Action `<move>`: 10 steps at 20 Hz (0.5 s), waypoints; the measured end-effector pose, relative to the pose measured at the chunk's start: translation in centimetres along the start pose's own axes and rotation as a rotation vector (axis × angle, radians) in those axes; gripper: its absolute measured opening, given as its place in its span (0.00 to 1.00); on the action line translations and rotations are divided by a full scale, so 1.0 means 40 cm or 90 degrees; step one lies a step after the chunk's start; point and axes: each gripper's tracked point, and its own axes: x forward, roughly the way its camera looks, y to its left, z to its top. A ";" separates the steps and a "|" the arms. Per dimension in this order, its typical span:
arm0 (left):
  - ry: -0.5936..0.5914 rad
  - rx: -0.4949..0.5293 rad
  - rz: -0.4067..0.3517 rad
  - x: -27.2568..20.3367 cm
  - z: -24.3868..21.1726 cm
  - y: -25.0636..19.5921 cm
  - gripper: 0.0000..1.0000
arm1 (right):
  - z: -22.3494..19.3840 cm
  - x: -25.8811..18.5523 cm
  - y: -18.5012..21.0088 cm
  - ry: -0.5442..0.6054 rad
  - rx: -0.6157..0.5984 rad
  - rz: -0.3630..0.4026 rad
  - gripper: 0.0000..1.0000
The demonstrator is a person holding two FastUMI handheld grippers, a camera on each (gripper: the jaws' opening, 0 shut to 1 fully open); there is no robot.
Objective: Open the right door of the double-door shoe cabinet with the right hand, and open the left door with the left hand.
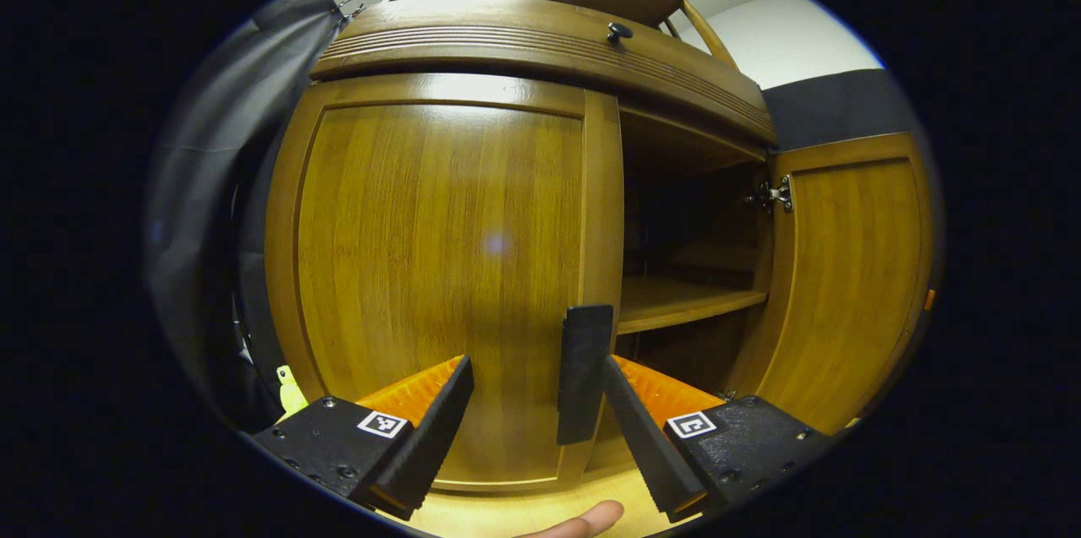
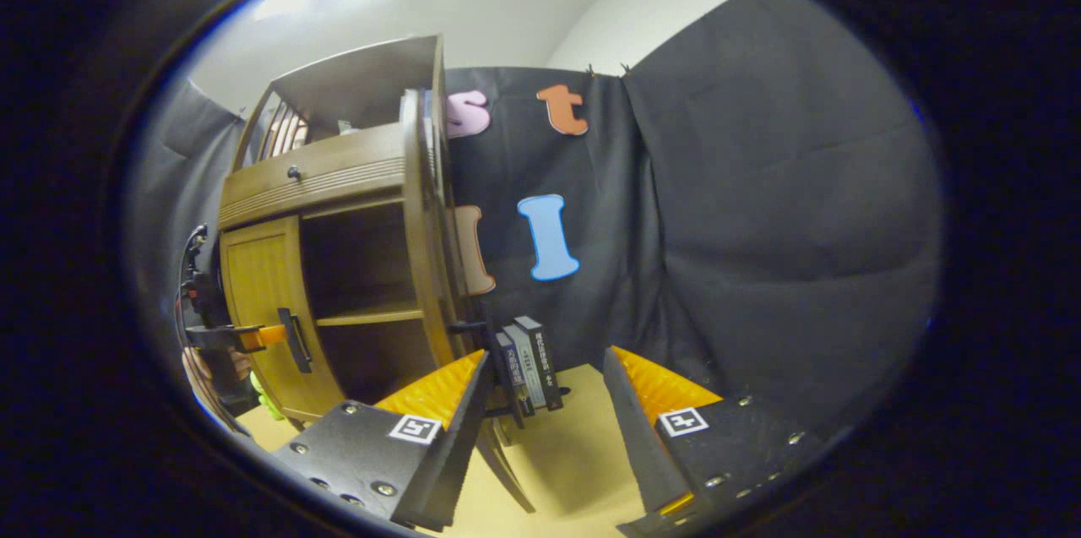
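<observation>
Already the right door (image 1: 844, 285) stands swung wide; the left door (image 1: 439, 268) is shut. Close before its black handle (image 1: 583, 373), the left hand-held gripper (image 1: 536, 420) gapes, gripping nothing. Next: close on the handle, pull. The right hand-held gripper (image 2: 540, 428) hangs open, well apart.

The wooden shoe cabinet (image 1: 540, 40) stands upright on the worktop — its left door (image 1: 439, 268) shut, black handle (image 1: 583, 373) at its inner edge; the right door (image 1: 844, 285) swung wide open, a shelf (image 1: 684, 301) showing inside.
</observation>
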 end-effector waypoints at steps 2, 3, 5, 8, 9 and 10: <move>-0.024 -0.002 -0.010 0.018 0.010 -0.010 0.92 | 0.013 -0.064 0.068 -0.021 0.002 0.013 0.79; -0.023 0.005 -0.011 0.030 0.003 -0.016 0.96 | 0.012 -0.094 0.101 -0.028 0.019 0.008 0.79; -0.018 0.004 -0.014 0.048 -0.019 -0.025 0.93 | -0.004 -0.151 0.172 -0.011 0.070 0.001 0.78; -0.021 -0.008 -0.003 0.081 -0.037 -0.056 0.96 | 0.016 -0.217 0.303 -0.010 0.039 0.033 0.78; -0.016 -0.017 0.008 0.092 -0.050 -0.059 0.96 | 0.026 -0.238 0.328 -0.024 0.004 0.039 0.78; -0.014 -0.027 0.004 0.108 -0.058 -0.069 0.92 | 0.033 -0.253 0.352 -0.038 -0.031 0.037 0.78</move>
